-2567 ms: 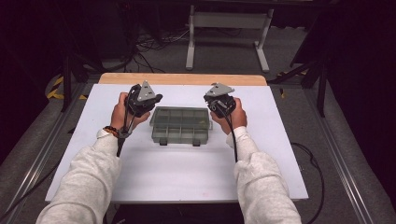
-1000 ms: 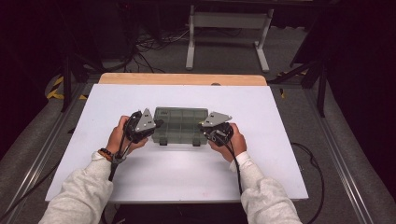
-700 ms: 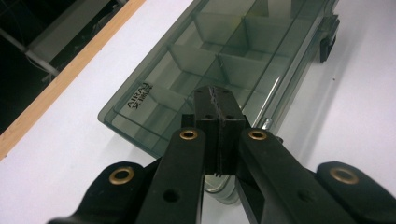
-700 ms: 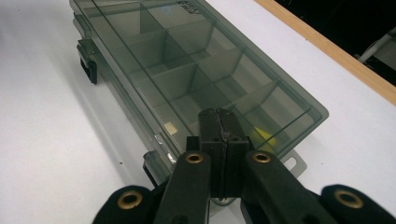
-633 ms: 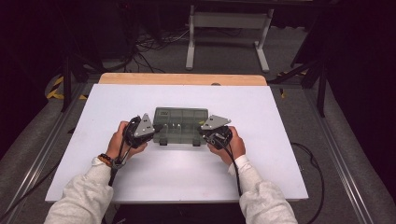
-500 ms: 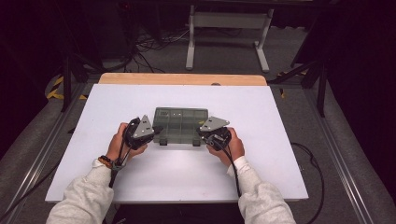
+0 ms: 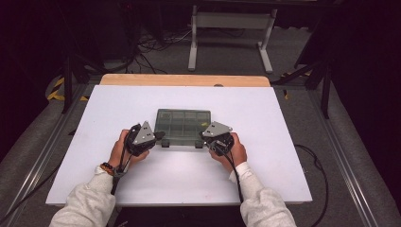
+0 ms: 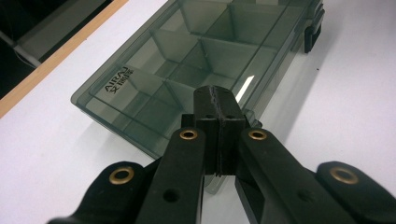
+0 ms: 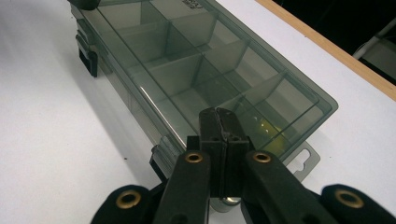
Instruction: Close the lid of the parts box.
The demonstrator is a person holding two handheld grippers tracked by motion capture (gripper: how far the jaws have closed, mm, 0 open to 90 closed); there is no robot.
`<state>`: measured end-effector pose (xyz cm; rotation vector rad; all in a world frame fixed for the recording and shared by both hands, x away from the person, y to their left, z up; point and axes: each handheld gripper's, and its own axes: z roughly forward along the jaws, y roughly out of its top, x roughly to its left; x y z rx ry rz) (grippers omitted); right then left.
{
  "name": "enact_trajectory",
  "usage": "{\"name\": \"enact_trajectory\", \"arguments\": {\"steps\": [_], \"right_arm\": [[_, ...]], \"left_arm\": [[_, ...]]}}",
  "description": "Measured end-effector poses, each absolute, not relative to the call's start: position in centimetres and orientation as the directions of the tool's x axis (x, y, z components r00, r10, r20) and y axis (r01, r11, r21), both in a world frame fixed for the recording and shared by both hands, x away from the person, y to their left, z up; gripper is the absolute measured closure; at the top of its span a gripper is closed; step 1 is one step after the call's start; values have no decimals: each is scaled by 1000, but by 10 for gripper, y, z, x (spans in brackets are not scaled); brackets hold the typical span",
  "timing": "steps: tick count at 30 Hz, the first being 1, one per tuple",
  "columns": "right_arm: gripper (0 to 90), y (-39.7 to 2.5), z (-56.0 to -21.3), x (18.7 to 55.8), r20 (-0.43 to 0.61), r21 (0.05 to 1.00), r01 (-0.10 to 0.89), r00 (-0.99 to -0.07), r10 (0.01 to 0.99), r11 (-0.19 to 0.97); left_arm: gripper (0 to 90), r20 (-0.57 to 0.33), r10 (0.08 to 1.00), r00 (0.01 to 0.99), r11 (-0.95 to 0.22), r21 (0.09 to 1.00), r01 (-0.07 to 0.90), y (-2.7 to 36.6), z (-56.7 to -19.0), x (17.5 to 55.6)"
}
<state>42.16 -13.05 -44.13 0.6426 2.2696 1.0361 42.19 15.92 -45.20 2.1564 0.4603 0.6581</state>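
A closed, smoke-grey translucent compartment box (image 7: 183,125) lies mid-table with its two black latches facing the person. My left gripper (image 7: 159,136) is shut, its tips over the box's front left corner by the left latch (image 7: 165,143). My right gripper (image 7: 204,137) is shut at the front right corner. In the left gripper view the closed tips (image 8: 218,100) sit above the lid edge of the box (image 8: 187,56), with the far latch (image 8: 313,32) beyond. In the right gripper view the closed tips (image 9: 219,116) hover over the lid (image 9: 196,60), just above the near latch (image 9: 161,156).
The white tabletop (image 7: 283,142) stretches bare around the box. A wooden strip (image 7: 184,80) runs along its far edge. Beyond it stand a metal frame (image 7: 231,28) and floor cables. A hang tab (image 9: 306,161) sticks out from the box's right end.
Both hands have come down from the box's side edges toward the person and now sit at its front corners by the latches. The box has stayed in place.
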Motion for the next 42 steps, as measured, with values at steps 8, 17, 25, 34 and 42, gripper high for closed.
{"name": "enact_trajectory", "arguments": {"steps": [8, 17, 25, 34, 42], "right_arm": [[900, -131, -444, 418, -299, 794, 171, -725, 621, 583], [900, -133, -446, 416, -286, 808, 165, -730, 621, 566], [899, -132, -446, 412, -288, 809, 154, -737, 611, 567], [871, -132, -445, 412, -284, 812, 153, -740, 610, 563], [854, -131, -442, 408, -270, 832, 138, -745, 610, 537]], "left_arm": [[899, 294, 532, 794, -583, 807, 92, 160, -455, 422], [899, 298, 538, 789, -577, 812, 87, 160, -456, 420], [899, 309, 536, 786, -582, 809, 79, 158, -456, 417], [899, 317, 533, 785, -579, 813, 65, 159, -455, 414], [898, 322, 533, 783, -559, 828, 40, 162, -449, 409]]}}
